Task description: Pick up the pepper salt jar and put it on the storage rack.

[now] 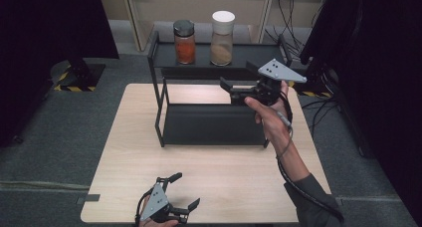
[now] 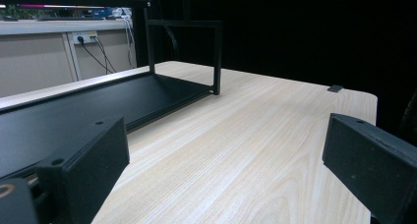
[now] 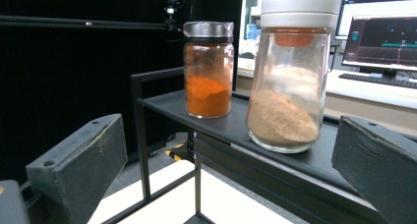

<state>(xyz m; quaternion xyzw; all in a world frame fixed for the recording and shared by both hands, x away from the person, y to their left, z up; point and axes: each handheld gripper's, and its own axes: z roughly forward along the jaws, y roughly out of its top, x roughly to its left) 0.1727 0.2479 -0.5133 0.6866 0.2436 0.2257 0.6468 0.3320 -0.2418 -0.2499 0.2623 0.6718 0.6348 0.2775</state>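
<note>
The right gripper (image 1: 234, 90) is held up by the black shelf rack (image 1: 164, 112), fingers wide open and holding nothing. The white-lidded jar of tan powder (image 3: 290, 86) stands upright on the top shelf, just ahead at 12 o'clock. The jar of orange spice (image 3: 208, 69) stands farther off at 11 o'clock. The left gripper (image 1: 184, 192) sits open and empty low on the table (image 1: 239, 182), much farther away.

White-capped jar (image 1: 222, 32) of tan powder stands upright on rack's top shelf (image 1: 204, 55).
</note>
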